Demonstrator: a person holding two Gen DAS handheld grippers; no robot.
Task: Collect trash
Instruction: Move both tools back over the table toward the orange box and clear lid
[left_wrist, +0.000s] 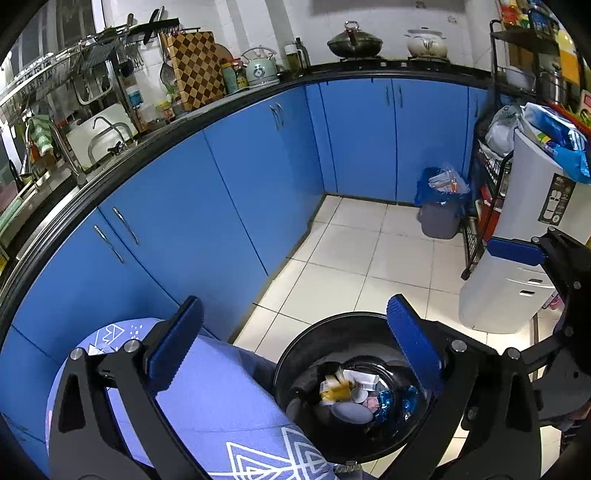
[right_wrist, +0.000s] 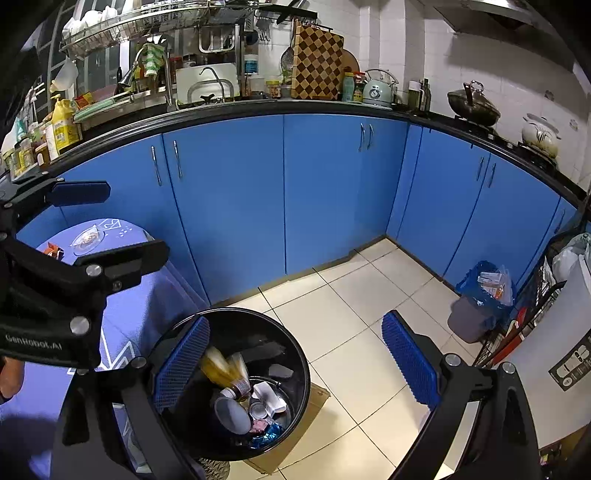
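Flanking the black bin (right_wrist: 295, 354): blue-clothed table (right_wrist: 147, 288), cabinets (right_wrist: 314, 192).

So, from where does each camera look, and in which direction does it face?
Left wrist: on the left gripper, open, facing down into the black bin beside the blue-clothed table; the right gripper's finger shows at right.
Right wrist: on the right gripper, open, over the same bin; the left gripper shows at left.
Shared: bin, blue cabinets, small lined bin.

Blue cabinets (right_wrist: 317, 192) curve under a black desk (right_wrist: 258, 107). A checkered board (right_wrist: 317, 62) and kettle (right_wrist: 378, 90) stand at twelve o'clock, a wok (right_wrist: 472, 103) toward two.
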